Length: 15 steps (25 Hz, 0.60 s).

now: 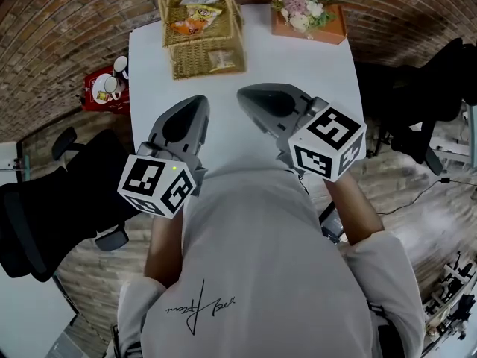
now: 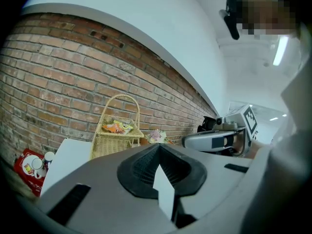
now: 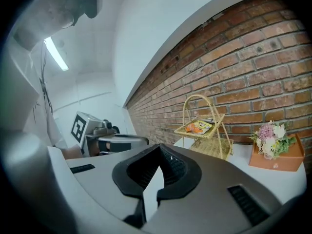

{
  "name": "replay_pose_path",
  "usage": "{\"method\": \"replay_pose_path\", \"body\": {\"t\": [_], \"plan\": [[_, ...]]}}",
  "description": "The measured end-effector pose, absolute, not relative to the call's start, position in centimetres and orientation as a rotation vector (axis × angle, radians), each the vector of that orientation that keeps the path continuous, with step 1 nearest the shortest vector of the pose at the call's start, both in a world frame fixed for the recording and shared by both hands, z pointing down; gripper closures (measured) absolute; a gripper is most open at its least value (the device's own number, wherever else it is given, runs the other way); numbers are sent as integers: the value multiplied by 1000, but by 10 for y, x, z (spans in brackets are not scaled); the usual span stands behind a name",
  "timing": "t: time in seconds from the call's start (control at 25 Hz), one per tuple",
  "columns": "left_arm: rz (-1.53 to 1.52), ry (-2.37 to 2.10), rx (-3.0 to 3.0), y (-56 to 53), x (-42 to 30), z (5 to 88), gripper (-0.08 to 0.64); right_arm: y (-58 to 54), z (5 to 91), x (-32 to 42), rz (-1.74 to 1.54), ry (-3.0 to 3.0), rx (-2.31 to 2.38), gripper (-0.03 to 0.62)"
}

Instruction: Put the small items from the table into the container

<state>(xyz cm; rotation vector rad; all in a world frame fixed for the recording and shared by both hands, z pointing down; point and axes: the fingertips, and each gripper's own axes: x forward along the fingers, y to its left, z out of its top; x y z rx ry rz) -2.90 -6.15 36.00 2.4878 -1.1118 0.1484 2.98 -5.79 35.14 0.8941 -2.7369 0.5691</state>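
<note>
A two-tier wicker basket (image 1: 203,28) stands at the far end of the white table (image 1: 298,66), with orange and yellow snack packets (image 1: 195,19) on its upper tier and a small packet (image 1: 221,60) on the lower one. It also shows in the left gripper view, basket (image 2: 117,135), and in the right gripper view, basket (image 3: 204,133). My left gripper (image 1: 200,101) and right gripper (image 1: 242,94) hover side by side over the table's near half, well short of the basket. Both are shut with nothing between the jaws, left gripper (image 2: 158,147) and right gripper (image 3: 158,147).
An orange box of flowers (image 1: 308,17) sits at the table's far right corner. A red tray with cups (image 1: 104,88) stands left of the table. A black office chair (image 1: 59,200) is at near left, another dark chair (image 1: 417,103) at right. A brick wall runs behind.
</note>
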Motion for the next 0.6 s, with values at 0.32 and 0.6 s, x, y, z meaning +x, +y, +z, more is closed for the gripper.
{"method": "replay_pose_path", "body": {"t": [0.32, 0.6], "plan": [[128, -1091, 2493, -64, -26, 357, 549, -56, 349, 28, 561, -2727, 859, 572], [154, -1104, 2479, -64, -36, 365, 549, -53, 354, 21, 563, -2722, 820, 572]]}}
